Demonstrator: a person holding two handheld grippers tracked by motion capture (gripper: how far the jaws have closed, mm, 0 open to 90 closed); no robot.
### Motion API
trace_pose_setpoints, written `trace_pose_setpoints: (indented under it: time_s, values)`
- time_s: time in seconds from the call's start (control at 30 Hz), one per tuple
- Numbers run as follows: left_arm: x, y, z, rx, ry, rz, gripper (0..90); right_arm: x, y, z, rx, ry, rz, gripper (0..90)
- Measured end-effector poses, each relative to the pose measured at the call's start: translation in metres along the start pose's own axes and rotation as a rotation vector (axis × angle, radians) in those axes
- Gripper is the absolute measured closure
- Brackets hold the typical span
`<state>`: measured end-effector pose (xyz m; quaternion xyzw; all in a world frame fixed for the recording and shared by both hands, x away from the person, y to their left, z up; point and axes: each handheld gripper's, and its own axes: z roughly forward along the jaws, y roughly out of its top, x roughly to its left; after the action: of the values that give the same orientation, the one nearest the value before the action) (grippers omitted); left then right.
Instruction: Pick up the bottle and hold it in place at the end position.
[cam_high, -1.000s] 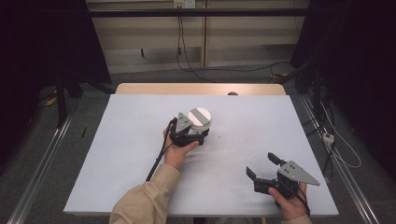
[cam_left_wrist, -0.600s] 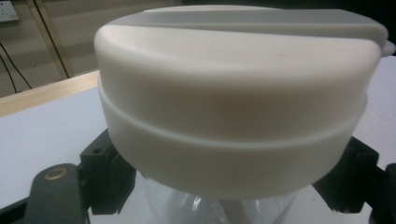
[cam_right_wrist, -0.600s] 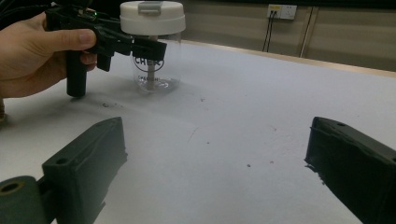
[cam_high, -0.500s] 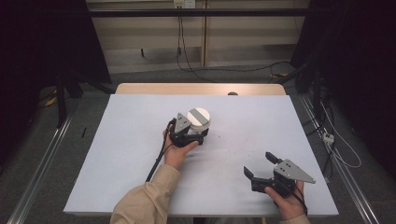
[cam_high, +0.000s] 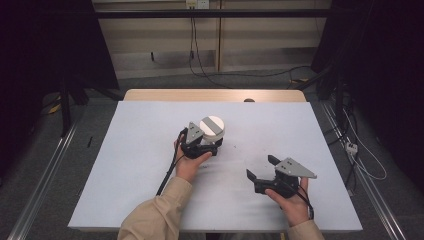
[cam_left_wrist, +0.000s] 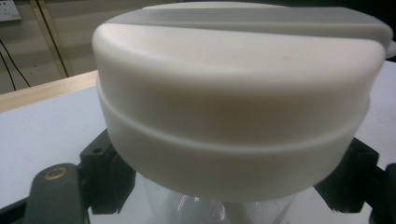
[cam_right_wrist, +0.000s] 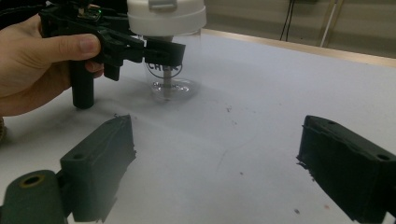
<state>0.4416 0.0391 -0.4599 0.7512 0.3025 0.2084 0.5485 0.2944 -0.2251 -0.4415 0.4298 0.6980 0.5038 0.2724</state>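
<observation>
While I watch from the high view, my left gripper (cam_high: 210, 145) sits near the middle of the white table (cam_high: 125, 165), clenched around a clear plastic jar with a white lid crossed by a grey strip (cam_high: 212, 127), which stands upright on the tabletop. My right gripper (cam_high: 259, 167) hovers toward the near right part of the table, well apart from the jar, its jaws spread with nothing between them; they have just been closing a little. From the left gripper view, the jar's white lid (cam_left_wrist: 233, 93) looms just ahead, the clear wall (cam_left_wrist: 205, 210) showing beneath it, and my black jaws hug the glassy body from either side under the lid. From the right gripper view, my own two jaws stand wide over bare, lightly smudged tabletop (cam_right_wrist: 261, 121), and farther off I see the left hand (cam_right_wrist: 32, 65) holding the left gripper (cam_right_wrist: 159, 51) pinched on the jar (cam_right_wrist: 168, 70), dark lettering showing through its clear wall.
</observation>
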Motion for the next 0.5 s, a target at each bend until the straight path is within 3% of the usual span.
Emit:
trace_pose_setpoints:
  time_s: [0.2,0.5]
  values:
    - [0.000,0.000,0.000,0.000,0.000,0.004,18.5,0.006,0.006,0.016,-0.001,0.021,0.008,12.1]
    - [0.000,0.000,0.000,0.002,0.001,0.007,18.5,0.010,0.017,0.030,0.014,0.032,-0.025,12.7]
